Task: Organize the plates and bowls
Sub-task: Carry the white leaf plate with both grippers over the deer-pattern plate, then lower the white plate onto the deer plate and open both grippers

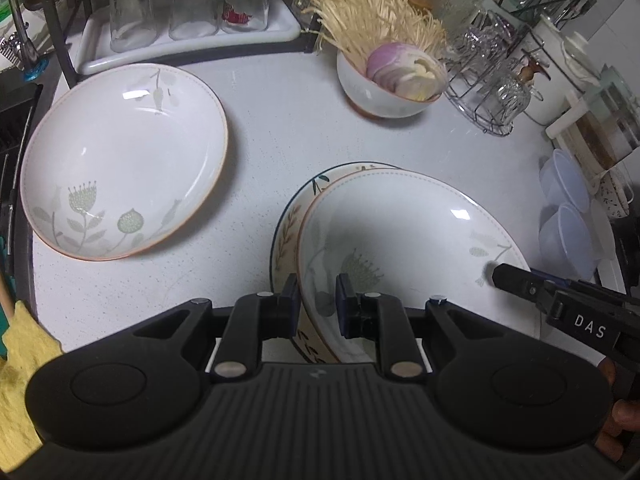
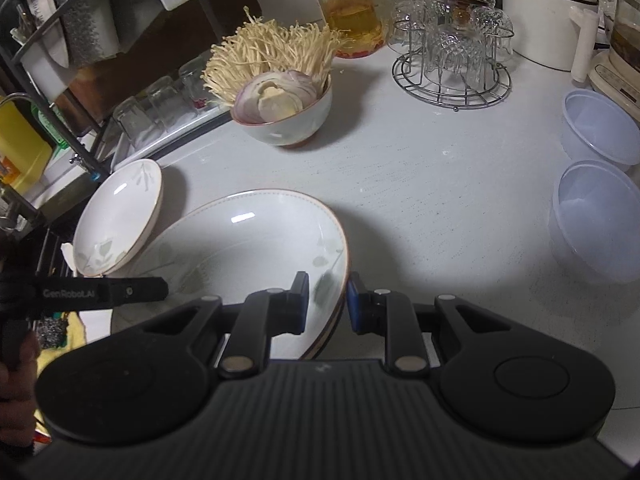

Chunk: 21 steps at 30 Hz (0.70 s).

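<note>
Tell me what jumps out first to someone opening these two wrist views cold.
Both grippers clamp one white floral plate: the left gripper on its near-left rim, the right gripper on the opposite rim, with a blue-rimmed plate just beneath it. Behind, a small bowl heaped with enoki mushrooms and sliced onion stands mid-counter. A matching empty floral plate lies to the left, by the sink.

The shallow white floral ceramic plate (image 1: 400, 236) lies on the blue-rimmed leaf-patterned plate (image 1: 290, 216); 1 similar white floral plate (image 1: 124, 160) lies left, apart.
</note>
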Motion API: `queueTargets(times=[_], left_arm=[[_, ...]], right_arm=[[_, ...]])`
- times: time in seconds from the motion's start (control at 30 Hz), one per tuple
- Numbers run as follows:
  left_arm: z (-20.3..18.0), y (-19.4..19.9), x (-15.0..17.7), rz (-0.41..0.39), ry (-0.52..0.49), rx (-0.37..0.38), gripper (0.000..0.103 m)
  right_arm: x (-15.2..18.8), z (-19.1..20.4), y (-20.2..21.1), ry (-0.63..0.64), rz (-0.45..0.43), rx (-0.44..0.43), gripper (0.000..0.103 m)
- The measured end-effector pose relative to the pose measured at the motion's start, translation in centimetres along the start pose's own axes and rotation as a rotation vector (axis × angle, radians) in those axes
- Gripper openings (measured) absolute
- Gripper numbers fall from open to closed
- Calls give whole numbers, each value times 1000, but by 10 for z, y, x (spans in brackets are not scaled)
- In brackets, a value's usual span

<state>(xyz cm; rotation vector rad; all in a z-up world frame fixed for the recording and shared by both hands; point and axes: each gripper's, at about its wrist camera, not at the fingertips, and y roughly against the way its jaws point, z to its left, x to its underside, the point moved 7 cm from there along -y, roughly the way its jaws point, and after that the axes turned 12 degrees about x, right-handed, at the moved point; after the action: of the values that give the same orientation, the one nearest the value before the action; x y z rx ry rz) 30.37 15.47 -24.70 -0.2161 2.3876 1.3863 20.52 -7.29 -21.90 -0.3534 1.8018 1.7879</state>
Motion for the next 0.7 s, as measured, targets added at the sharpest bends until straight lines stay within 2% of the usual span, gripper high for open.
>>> queueTargets(times=[0.2, 0.37, 0.57, 0.7], left_arm=[[-1, -10, -1, 8, 12, -33, 21], [0, -15, 2, 2, 105, -50, 22], [4, -18, 6, -2, 136, -77, 22], [9, -13, 4, -22, 170, -65, 22]], right_arm=[[-5, -3, -11, 13, -23, -16, 23], [-5, -4, -19, 39, -36, -15, 23], [-3, -3, -28, 57, -36, -39, 23], [0, 1, -31, 73, -36, -45, 23]])
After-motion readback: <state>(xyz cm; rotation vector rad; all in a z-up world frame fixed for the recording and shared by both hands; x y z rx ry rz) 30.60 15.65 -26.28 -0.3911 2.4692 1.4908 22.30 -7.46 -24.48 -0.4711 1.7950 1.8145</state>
